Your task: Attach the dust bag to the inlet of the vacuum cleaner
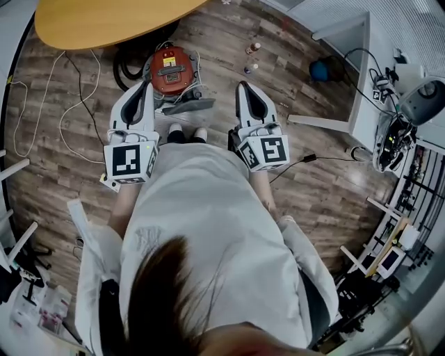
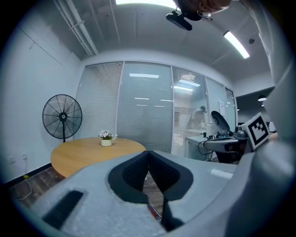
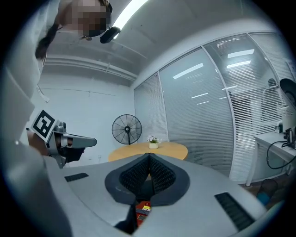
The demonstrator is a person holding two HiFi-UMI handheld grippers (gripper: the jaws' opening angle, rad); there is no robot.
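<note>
A red canister vacuum cleaner stands on the wood floor just beyond my feet, at the round table's edge. A grey flat piece lies against its near side; I cannot tell what it is, and I cannot make out a dust bag. My left gripper is held level to the left of the vacuum, jaws shut and empty. My right gripper hangs to its right, also shut with nothing in it. Part of the red vacuum shows below the right gripper's jaws.
A round wooden table sits beyond the vacuum, with a black hose under it. Cables trail over the floor at left. A white desk with gear stands right. Two small bottles are on the floor. A fan stands behind the table.
</note>
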